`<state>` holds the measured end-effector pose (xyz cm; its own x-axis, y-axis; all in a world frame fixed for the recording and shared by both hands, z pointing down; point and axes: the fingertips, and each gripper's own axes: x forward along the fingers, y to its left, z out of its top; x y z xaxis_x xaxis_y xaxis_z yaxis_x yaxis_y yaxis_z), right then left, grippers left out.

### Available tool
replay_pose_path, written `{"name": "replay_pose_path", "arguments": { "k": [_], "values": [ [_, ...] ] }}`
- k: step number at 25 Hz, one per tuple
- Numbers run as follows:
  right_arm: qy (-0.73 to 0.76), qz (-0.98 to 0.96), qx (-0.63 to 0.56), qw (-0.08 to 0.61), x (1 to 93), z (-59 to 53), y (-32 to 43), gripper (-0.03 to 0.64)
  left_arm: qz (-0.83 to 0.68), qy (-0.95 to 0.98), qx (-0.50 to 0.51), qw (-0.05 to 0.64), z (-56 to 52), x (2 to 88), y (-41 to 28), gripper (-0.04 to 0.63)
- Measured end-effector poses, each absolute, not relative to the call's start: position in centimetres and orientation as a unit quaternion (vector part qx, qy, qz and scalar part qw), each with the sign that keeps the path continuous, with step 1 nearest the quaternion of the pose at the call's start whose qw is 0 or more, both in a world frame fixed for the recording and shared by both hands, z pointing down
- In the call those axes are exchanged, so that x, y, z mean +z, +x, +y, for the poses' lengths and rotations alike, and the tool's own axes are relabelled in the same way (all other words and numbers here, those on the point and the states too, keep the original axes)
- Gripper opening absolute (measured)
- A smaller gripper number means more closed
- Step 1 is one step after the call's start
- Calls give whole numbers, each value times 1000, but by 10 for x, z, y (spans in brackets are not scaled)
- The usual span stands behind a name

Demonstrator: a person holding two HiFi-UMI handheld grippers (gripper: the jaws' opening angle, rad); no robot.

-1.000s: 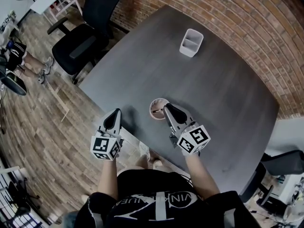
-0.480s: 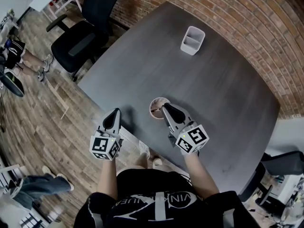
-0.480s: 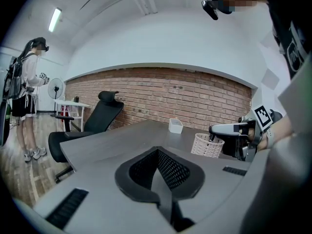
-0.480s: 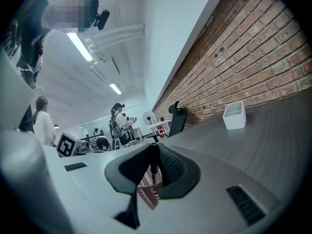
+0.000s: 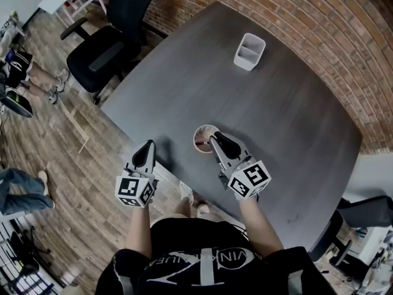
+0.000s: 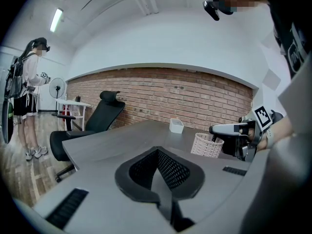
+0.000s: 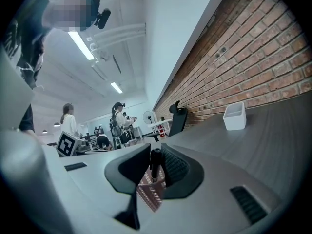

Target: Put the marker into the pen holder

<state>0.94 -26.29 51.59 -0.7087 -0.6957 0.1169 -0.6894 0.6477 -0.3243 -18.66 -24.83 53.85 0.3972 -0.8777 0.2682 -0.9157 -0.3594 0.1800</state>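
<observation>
A round white mesh pen holder [image 5: 203, 139] stands near the front edge of the dark grey table [image 5: 288, 115]. My right gripper [image 5: 216, 139] hovers with its tips over the holder's rim, shut on a black marker [image 7: 155, 165] that stands upright between the jaws. The marker's lower end hangs above the holder's mesh [image 7: 151, 193]. My left gripper [image 5: 147, 152] is at the table's front-left edge, shut and empty, its tips [image 6: 157, 154] meeting. In the left gripper view the pen holder [image 6: 206, 145] and the right gripper [image 6: 228, 129] show at the right.
A small white rectangular box [image 5: 249, 52] sits at the far side of the table, near the brick wall. A black office chair [image 5: 104, 48] stands past the table's left corner. People stand and walk on the wooden floor [image 5: 55, 165] to the left.
Both grippers have stayed where they were, the marker still over the holder. Only a passer-by's legs on the floor at lower left have shifted.
</observation>
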Motion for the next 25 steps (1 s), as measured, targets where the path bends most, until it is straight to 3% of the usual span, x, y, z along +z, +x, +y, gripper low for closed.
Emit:
{"name": "replay_pose_path", "arguments": {
  "k": [25],
  "values": [
    [-409,899,-157,25,494,-246,38,130,-555,819,55,138,-217,521,-185,14]
  ]
}}
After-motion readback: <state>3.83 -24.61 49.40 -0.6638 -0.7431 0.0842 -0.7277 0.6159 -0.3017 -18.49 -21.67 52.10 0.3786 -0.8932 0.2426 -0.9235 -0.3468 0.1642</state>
